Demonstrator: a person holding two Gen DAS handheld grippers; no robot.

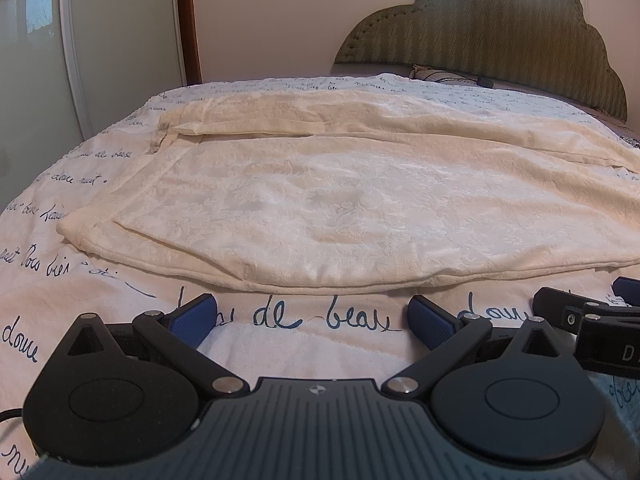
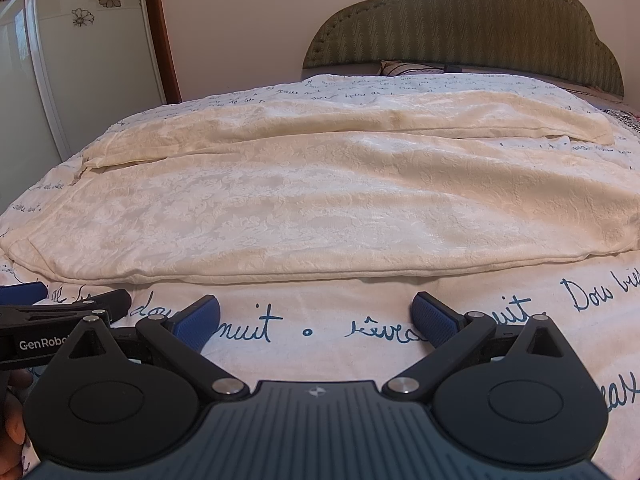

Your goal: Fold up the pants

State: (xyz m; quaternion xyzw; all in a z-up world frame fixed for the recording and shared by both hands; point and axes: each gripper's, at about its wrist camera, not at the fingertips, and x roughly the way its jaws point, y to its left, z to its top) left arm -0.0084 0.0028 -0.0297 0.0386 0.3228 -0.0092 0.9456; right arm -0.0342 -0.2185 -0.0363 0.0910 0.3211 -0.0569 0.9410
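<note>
The pants (image 1: pixel 320 200) are soft, cream cloth with a bumpy flower pattern. They lie flat across the middle of the bed (image 1: pixel 120 320), with 2 long legs side by side. The bed cover is white and fuzzy with blue writing. The left gripper (image 1: pixel 314 320) and right gripper (image 2: pixel 316 320) sit near the bed's front edge, fingers wide open, holding nothing.

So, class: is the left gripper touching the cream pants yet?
Apart. In the left wrist view the open left gripper sits short of the pants, with a strip of printed bedspread showing between its fingertips and the near edge.
</note>
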